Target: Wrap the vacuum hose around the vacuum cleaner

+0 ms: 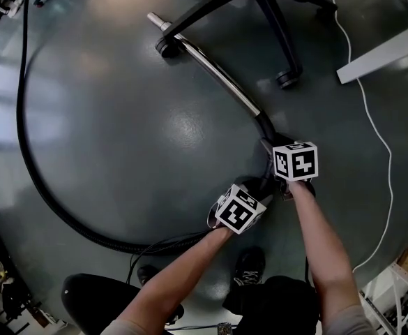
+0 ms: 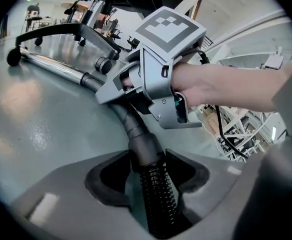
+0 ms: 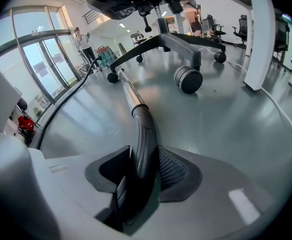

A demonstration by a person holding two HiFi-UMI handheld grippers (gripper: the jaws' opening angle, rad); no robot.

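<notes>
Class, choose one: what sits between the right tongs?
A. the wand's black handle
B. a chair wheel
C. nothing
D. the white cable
A: in the right gripper view the black handle runs straight through the right tongs, which close on it from both sides.

Head view: marker cubes [image 1: 296,161] hide from me the jaws of the left gripper [image 2: 146,176] and right gripper [image 3: 142,166]. The black ribbed vacuum hose [image 1: 20,110] and black wheeled chair base [image 1: 273,26] are cropped at the top edge. The black curved wand handle [image 3: 145,134] sinks into shadow between the right jaws.
</notes>
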